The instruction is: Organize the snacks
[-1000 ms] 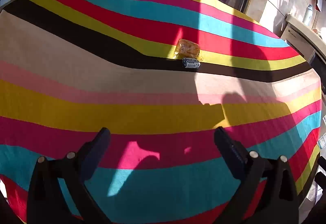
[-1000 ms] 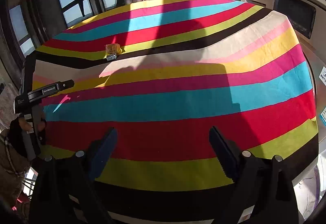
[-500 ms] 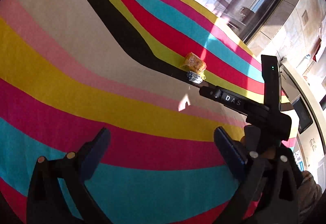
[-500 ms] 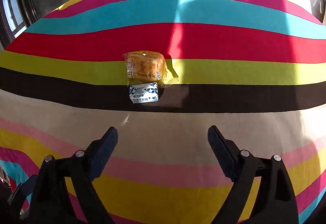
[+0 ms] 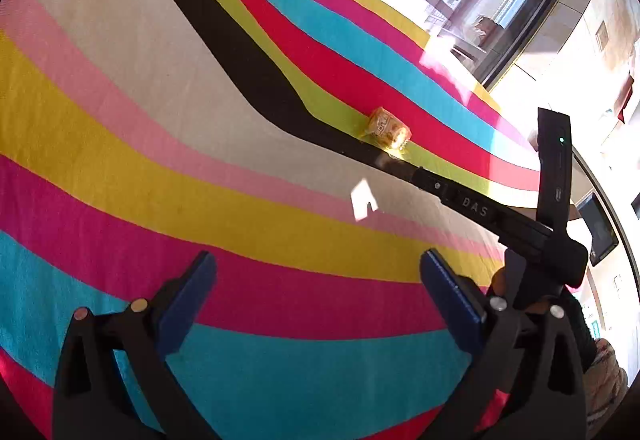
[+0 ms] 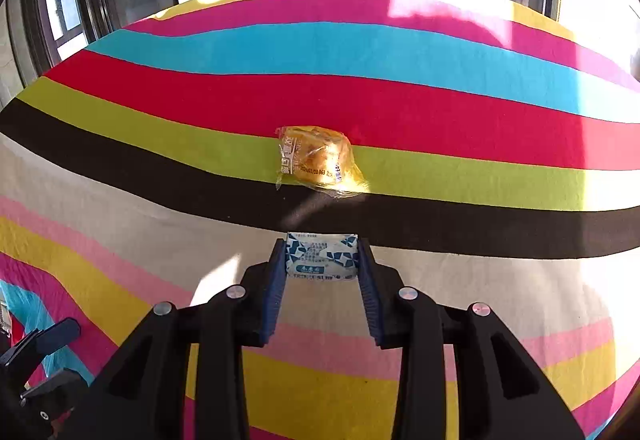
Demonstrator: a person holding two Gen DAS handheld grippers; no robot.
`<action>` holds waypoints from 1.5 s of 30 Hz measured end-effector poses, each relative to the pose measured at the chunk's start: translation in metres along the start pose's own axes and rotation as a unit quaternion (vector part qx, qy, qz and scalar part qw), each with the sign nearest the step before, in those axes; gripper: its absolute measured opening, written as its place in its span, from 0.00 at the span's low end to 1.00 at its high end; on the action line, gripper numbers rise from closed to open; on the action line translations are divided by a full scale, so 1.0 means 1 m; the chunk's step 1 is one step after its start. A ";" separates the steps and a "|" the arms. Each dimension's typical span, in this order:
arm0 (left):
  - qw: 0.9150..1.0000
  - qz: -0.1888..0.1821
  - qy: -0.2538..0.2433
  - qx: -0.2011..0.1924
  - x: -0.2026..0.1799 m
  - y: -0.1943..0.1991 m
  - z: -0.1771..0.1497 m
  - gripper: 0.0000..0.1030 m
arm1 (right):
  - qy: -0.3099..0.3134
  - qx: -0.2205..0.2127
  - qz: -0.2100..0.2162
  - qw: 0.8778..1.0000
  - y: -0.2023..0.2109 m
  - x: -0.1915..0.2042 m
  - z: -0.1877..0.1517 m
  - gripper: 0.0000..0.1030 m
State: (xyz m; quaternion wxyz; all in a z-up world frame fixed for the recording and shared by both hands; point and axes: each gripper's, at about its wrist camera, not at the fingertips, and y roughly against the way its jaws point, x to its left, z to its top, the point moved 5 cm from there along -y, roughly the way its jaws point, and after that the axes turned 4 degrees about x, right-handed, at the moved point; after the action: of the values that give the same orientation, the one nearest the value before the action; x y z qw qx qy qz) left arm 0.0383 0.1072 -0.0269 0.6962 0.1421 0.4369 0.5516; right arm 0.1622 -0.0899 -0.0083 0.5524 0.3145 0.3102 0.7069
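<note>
Right wrist view puts us at the start of the job: our right gripper is closing on the small blue-and-white packet, its pads against both ends, at the black stripe of the striped cloth — the orange-wrapped snack lies untouched just beyond. Our left gripper hangs wide open and empty over the cloth, tilted down — no container shows, so sorting looks barely begun.

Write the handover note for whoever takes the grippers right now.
Right gripper: jaws closing on the blue-and-white snack packet, pads against its two sides.
Left gripper: open, empty, above the striped tablecloth.
Orange wrapped snack: lies on the green stripe, just beyond the packet, untouched.
Done: packet gripped. Left: place it, then handle the orange snack. No container is in view.
</note>
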 end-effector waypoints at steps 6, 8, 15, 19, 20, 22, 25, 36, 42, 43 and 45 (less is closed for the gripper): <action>1.000 0.011 -0.009 0.007 -0.002 -0.001 -0.002 0.98 | -0.012 -0.007 -0.025 1.000 0.052 -0.037 -0.053 0.34; 1.000 0.015 -0.016 0.017 -0.006 -0.004 -0.002 0.98 | -0.033 -0.009 -0.026 0.999 0.066 -0.048 -0.072 0.34; 0.994 0.069 -0.053 0.072 -0.042 -0.034 0.015 0.98 | -0.093 -0.029 -0.010 0.995 0.082 -0.065 -0.094 0.34; 0.988 0.071 -0.114 0.081 -0.090 -0.079 0.054 0.98 | -0.101 -0.019 0.002 0.995 0.075 -0.062 -0.090 0.34; 0.987 0.079 -0.120 0.077 -0.097 -0.093 0.064 0.98 | -0.105 -0.015 0.006 0.994 0.074 -0.062 -0.089 0.34; 0.986 0.095 -0.117 0.067 -0.105 -0.123 0.087 0.98 | -0.114 -0.007 0.011 0.993 0.069 -0.063 -0.090 0.34; 0.986 0.120 -0.103 0.057 -0.108 -0.162 0.114 0.98 | -0.121 0.007 0.013 0.993 0.064 -0.064 -0.092 0.34; 0.990 0.063 -0.122 0.037 -0.099 -0.150 0.104 0.52 | -0.146 0.007 0.029 0.989 0.059 -0.070 -0.091 0.34; 0.986 0.030 -0.164 -0.008 -0.094 -0.061 0.064 0.52 | -0.145 0.007 0.028 0.989 0.060 -0.070 -0.093 0.34; 0.985 0.026 -0.170 -0.013 -0.093 -0.047 0.057 0.52 | -0.145 0.007 0.028 0.989 0.060 -0.070 -0.094 0.34; 0.984 0.021 -0.175 -0.021 -0.089 -0.022 0.044 0.53 | -0.145 0.007 0.027 0.989 0.060 -0.070 -0.093 0.34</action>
State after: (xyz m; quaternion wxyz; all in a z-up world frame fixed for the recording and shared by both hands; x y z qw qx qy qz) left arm 0.0850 0.0328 0.0232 0.7530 0.2306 0.2939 0.5417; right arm 0.0669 -0.1788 -0.0252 0.5696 0.4257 0.2232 0.6667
